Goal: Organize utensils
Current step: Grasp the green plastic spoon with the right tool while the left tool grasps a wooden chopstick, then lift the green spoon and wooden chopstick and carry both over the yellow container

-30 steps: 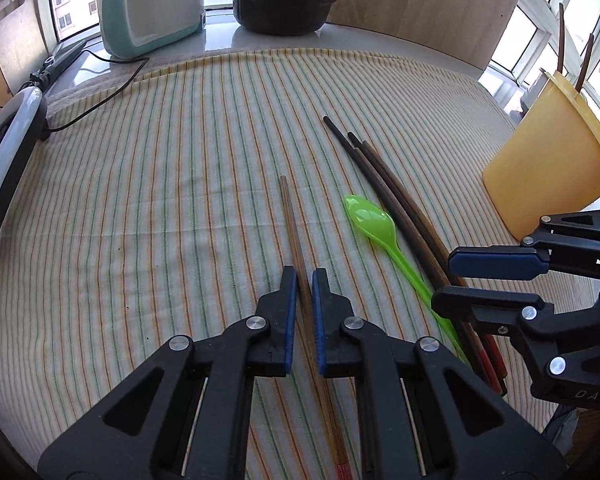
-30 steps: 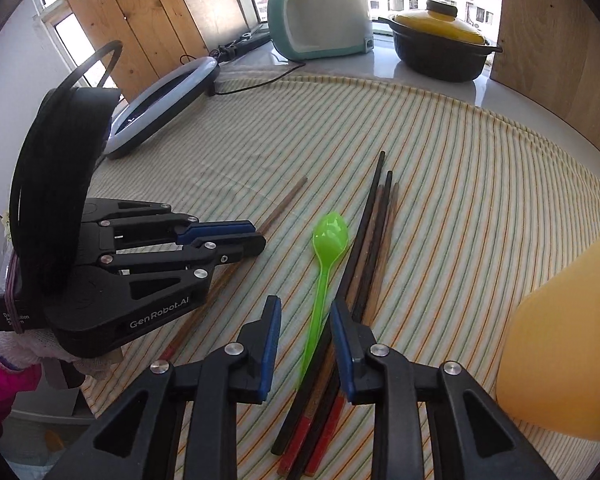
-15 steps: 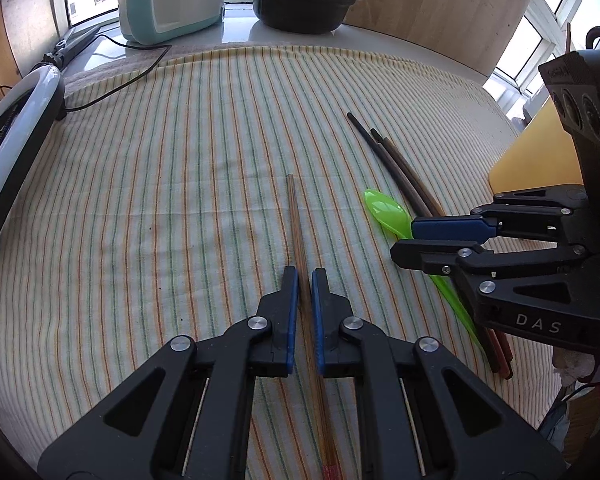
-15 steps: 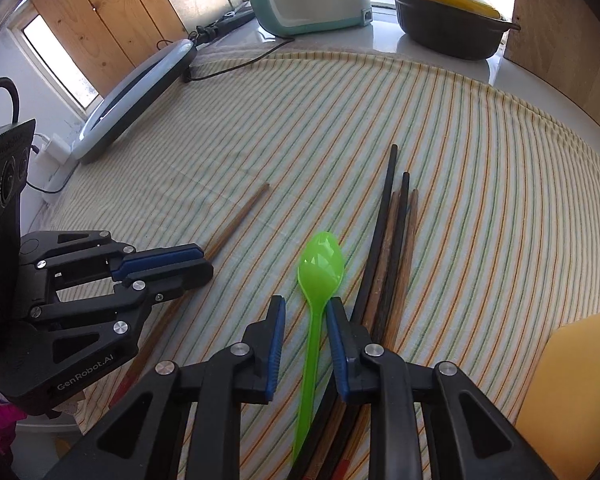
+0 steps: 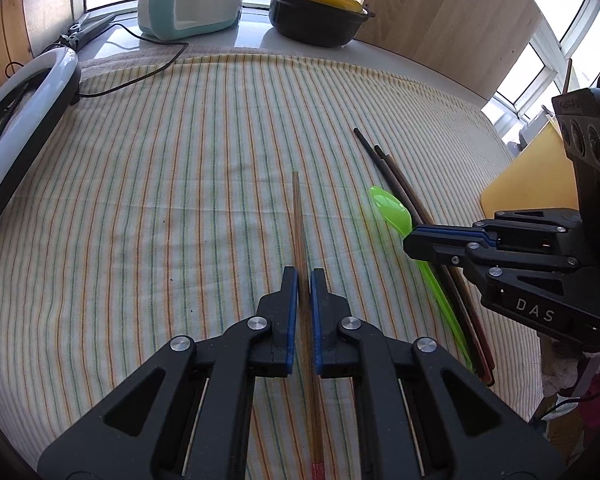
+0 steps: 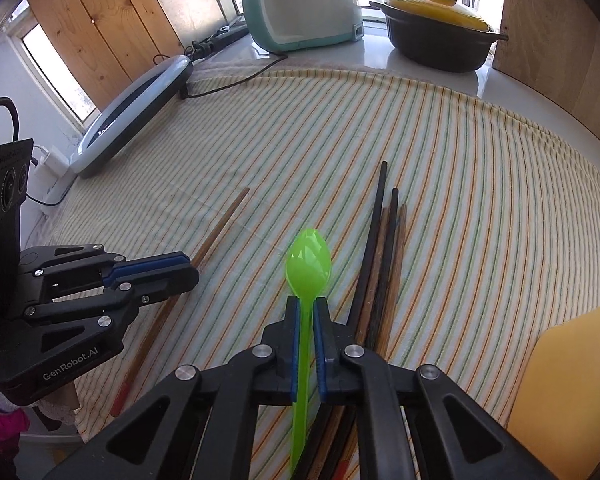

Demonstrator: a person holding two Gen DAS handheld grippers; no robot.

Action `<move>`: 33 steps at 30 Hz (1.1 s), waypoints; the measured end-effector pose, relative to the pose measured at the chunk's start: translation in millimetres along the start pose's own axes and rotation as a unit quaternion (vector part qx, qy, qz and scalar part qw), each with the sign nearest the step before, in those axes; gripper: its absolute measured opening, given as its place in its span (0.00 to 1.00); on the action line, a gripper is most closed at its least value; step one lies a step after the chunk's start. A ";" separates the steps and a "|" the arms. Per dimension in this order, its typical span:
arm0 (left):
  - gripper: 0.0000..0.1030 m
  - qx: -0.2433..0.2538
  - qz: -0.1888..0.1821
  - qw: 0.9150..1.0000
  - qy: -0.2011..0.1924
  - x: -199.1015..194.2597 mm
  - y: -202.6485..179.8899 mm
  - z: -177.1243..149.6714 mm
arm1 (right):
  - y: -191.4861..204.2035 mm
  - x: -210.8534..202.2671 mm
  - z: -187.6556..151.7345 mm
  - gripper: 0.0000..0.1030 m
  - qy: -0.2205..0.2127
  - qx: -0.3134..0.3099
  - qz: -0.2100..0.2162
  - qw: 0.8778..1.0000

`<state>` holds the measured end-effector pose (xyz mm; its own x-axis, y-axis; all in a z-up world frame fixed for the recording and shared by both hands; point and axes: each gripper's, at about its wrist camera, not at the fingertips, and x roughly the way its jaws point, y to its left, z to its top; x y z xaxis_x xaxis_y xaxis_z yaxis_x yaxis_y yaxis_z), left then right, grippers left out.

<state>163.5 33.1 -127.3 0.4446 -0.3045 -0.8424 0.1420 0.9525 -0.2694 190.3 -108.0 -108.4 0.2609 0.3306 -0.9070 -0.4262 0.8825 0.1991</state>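
My left gripper [image 5: 304,276] is shut on a brown wooden chopstick [image 5: 298,216] that points away along the striped cloth [image 5: 160,184]; it also shows in the right wrist view [image 6: 220,228]. My right gripper [image 6: 305,306] is shut on the handle of a green plastic spoon [image 6: 309,260], bowl pointing away. The spoon also shows in the left wrist view [image 5: 392,210], beside the right gripper [image 5: 414,240]. Several dark chopsticks [image 6: 382,248] lie on the cloth just right of the spoon. A yellow utensil holder [image 6: 572,392] stands at the right.
A ring light [image 6: 136,112] lies at the left edge of the cloth with a black cable. A teal appliance [image 6: 304,4] and a black pot with a yellow lid [image 6: 440,28] stand on the counter behind. Wooden boards lean at the back.
My right gripper has moved in over the green spoon and closed on its handle. My left gripper has stayed shut on the brown chopstick.
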 end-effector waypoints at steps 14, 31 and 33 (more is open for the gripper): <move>0.04 -0.023 -0.036 0.998 -0.052 -39.6 1.0 3.9 | 10.1 -45.7 -3.6 0.00 -0.074 0.013 0.027 0.997; 0.04 -0.042 -0.018 0.998 -0.040 -28.2 19.8 -5.4 | 33.1 16.8 -5.6 0.18 0.032 -0.067 -0.028 0.997; 0.04 -0.042 -0.017 0.998 -0.040 -28.3 21.8 -5.8 | 42.6 18.5 -6.7 0.08 0.032 -0.104 -0.065 0.992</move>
<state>148.8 62.5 -112.0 0.5100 -0.3318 -0.7936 0.0841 0.9374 -0.3379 171.2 -66.5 -119.2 0.2726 0.1915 -0.9429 -0.5635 0.8261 0.0048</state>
